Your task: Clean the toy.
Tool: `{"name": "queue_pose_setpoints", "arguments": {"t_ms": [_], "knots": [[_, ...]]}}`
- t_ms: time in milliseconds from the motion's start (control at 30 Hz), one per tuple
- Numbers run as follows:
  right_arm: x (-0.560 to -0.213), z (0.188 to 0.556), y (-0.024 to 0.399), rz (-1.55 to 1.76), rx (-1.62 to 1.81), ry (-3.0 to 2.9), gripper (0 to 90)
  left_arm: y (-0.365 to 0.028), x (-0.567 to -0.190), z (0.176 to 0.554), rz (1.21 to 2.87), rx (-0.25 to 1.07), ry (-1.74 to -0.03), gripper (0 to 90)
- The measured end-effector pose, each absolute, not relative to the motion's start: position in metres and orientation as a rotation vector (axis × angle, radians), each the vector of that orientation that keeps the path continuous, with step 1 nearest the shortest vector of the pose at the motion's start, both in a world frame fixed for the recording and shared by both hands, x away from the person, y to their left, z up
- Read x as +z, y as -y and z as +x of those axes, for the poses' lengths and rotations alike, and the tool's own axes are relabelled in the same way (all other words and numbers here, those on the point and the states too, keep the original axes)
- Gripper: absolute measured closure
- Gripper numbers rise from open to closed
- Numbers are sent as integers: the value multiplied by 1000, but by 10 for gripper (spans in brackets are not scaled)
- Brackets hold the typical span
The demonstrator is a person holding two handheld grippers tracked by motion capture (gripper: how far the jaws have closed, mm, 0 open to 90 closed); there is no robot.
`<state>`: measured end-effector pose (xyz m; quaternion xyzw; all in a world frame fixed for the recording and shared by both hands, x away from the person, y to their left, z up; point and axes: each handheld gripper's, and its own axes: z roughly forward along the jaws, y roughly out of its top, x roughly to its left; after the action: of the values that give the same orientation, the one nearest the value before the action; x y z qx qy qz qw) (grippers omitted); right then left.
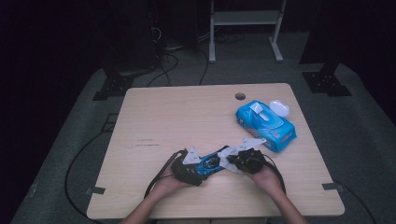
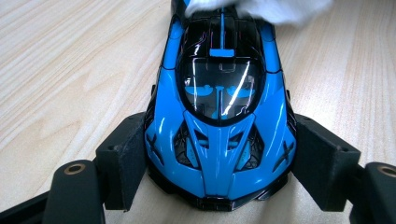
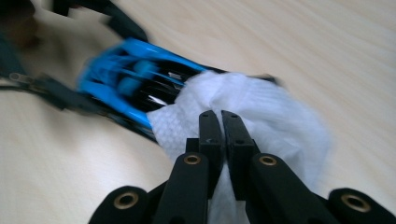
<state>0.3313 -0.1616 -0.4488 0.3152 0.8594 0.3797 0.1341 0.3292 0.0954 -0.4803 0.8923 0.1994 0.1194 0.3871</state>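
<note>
1. Nearest the table's front edge, in the high view, a person's two forearms come in from below, each hand carrying a gripper; black cables trail from both across the wooden table (image 1: 154,121).
2. Left gripper (image 1: 198,169): its jaws are clamped on the flanks of a blue toy car (image 1: 211,163), holding it low over the wood near the front middle of the table. The left gripper view shows the car's (image 2: 219,135) nose close up, dark pads (image 2: 126,154) pressed against both sides, windscreen and black roof running away from the camera.
3. Right gripper (image 1: 236,159): jaws drawn together on a white wipe (image 1: 229,156). In the right gripper view the gripper's (image 3: 221,122) two black tips stand nearly touching with the wipe (image 3: 266,116) bunched between and around them, draped over the rear half of the car (image 3: 126,77). That picture is blurred.
4. The wipe (image 2: 261,9) appears in the left gripper view as a white fold at the car's far end, covering the tail.
5. Farther back and to the right, well apart from the hands, lies a blue pack of wipes (image 1: 265,125), its white lid (image 1: 279,108) flipped open and a sheet standing up from the slot.
6. A round hole (image 1: 240,96) pierces the table near its far edge; beyond, on the dark floor, stand a white frame (image 1: 245,28) and black stands.
</note>
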Motion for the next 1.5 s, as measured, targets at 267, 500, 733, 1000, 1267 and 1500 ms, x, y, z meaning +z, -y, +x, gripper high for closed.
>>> {"name": "queue_pose_setpoints", "arguments": {"t_ms": [267,500,733,1000,1267,1500], "knots": [[-448,330,150,881,1123,-2532,873,-95,-480,330,2271,299,-509,256],[-441,351,143,906,1080,-2435,870,-96,-481,330,2270,298,-511,256],[-448,356,158,956,1060,-2402,871,-96,-481,330,2272,292,-506,257],[-445,339,163,951,1120,-2511,871,-95,-481,330,2268,291,-515,256],[-444,354,152,956,1156,-2482,871,-96,-481,331,2268,285,-510,257],[-446,368,145,925,1071,-2467,758,-96,-481,331,2265,287,-513,257]]}}
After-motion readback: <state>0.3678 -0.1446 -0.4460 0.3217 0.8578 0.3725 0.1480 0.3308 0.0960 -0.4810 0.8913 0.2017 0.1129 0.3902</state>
